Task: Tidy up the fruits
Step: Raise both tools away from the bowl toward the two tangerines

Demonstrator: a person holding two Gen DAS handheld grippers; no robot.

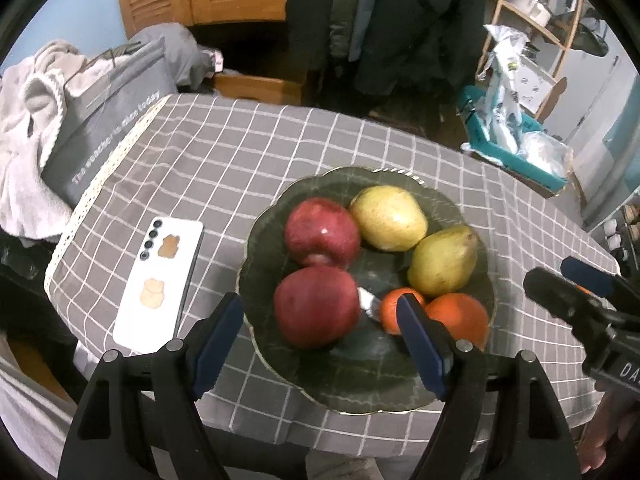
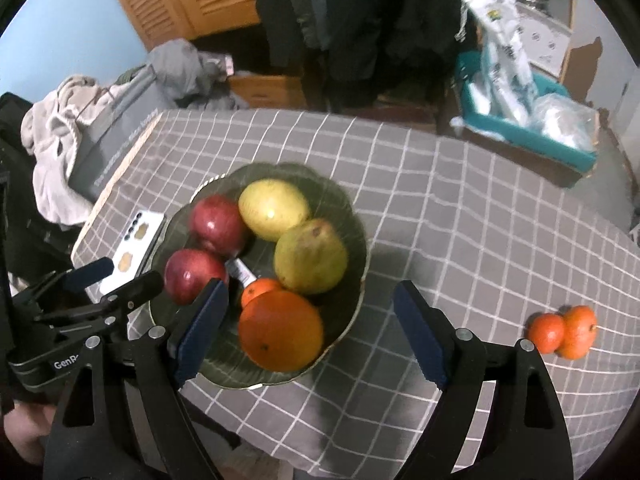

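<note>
A dark green scalloped plate (image 1: 360, 380) (image 2: 356, 216) on the grey checked tablecloth holds two red apples (image 1: 320, 232) (image 1: 316, 306), two yellow-green pears (image 1: 388, 216) (image 1: 444, 262), a large orange (image 2: 280, 330) (image 1: 460, 314) and a small tangerine (image 2: 260, 288) (image 1: 390, 308). Two more tangerines (image 2: 546, 332) (image 2: 578, 332) lie on the cloth to the plate's right. My left gripper (image 1: 316, 308) hovers open above the plate's near side, its fingers either side of the near apple without touching it. My right gripper (image 2: 310, 292) stands open above the large orange, holding nothing.
A white phone (image 1: 160, 280) (image 2: 136, 244) lies face down left of the plate. A grey bag (image 1: 108, 128) and a heap of clothes (image 1: 24, 136) sit beyond the table's left edge. A teal box (image 2: 528, 128) with plastic bags stands past the far right corner.
</note>
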